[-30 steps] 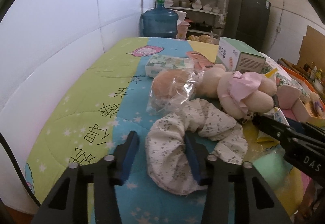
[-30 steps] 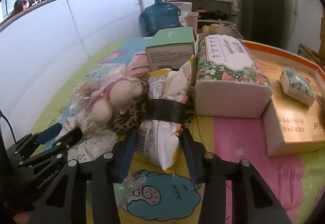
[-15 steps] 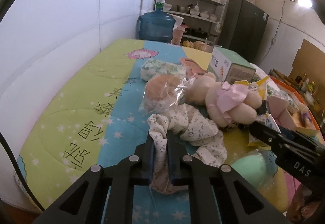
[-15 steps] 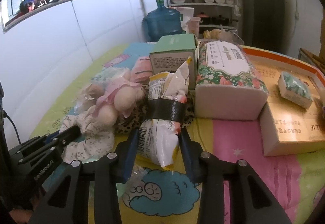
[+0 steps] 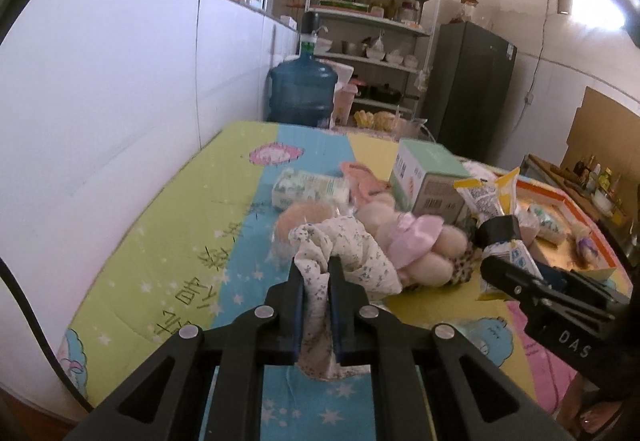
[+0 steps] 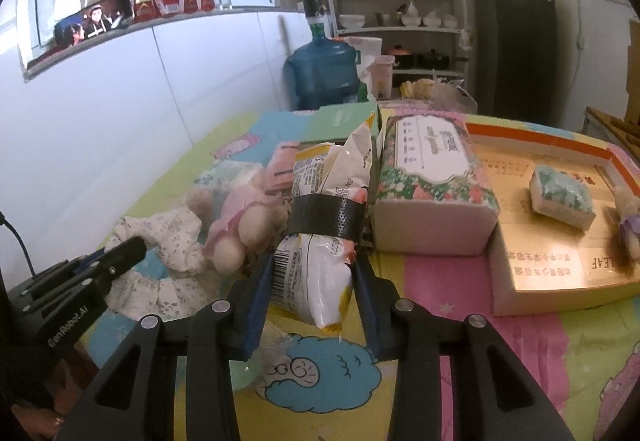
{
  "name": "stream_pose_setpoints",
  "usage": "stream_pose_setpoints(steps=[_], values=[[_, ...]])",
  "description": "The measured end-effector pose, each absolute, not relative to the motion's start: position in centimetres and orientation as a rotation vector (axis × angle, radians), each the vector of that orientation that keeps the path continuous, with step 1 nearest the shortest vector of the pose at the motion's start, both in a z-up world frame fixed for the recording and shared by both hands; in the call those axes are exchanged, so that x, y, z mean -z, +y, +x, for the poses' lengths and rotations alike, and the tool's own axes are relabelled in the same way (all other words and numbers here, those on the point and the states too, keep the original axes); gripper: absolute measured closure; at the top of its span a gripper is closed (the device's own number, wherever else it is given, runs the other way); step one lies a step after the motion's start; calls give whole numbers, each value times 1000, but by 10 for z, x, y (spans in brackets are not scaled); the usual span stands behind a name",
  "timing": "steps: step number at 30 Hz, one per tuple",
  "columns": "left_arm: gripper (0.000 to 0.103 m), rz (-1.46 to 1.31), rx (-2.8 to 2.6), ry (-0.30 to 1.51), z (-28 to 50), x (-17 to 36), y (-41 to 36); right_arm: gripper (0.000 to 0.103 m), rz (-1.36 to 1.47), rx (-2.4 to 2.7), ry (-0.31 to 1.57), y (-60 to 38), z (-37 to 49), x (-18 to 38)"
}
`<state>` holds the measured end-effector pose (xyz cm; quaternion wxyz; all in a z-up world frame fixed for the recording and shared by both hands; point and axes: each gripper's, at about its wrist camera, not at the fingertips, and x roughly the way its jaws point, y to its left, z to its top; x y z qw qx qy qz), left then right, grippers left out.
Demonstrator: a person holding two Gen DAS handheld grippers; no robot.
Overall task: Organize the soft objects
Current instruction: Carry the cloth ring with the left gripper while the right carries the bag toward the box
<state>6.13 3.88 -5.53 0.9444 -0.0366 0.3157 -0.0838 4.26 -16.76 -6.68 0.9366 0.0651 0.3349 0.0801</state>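
Note:
My left gripper [image 5: 316,267] is shut on a white floral fabric scrunchie [image 5: 344,241] and holds it lifted above the colourful mat; it also shows in the right wrist view [image 6: 168,237]. Behind it lie a pink-and-cream plush toy [image 5: 416,245] and a bagged bun [image 5: 298,221]. My right gripper [image 6: 314,273] is shut on a white and yellow snack bag [image 6: 324,209] wrapped with a black band. The left gripper [image 6: 120,255] shows at the left of the right wrist view.
A mint green box [image 5: 428,181], a small tissue pack [image 5: 308,189] and a large floral tissue pack [image 6: 432,185] lie on the mat. An orange-rimmed tray [image 6: 532,129] at right holds a small tissue pack [image 6: 560,193]. A white wall runs along the left; a water jug [image 5: 302,89] stands behind.
My left gripper closed on the scrunchie and has lifted it off the mat. My right gripper stayed shut on the snack bag and rose slightly.

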Motion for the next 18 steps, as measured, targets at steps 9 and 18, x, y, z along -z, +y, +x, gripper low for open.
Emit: stream_pose_setpoints(steps=[9,18], values=[[92,-55,189,586,56,30,30,62,137,-171,653,-170,31,55],[92,-49,233,548,55,11,4,62,150,-159,619,-183,19,43]])
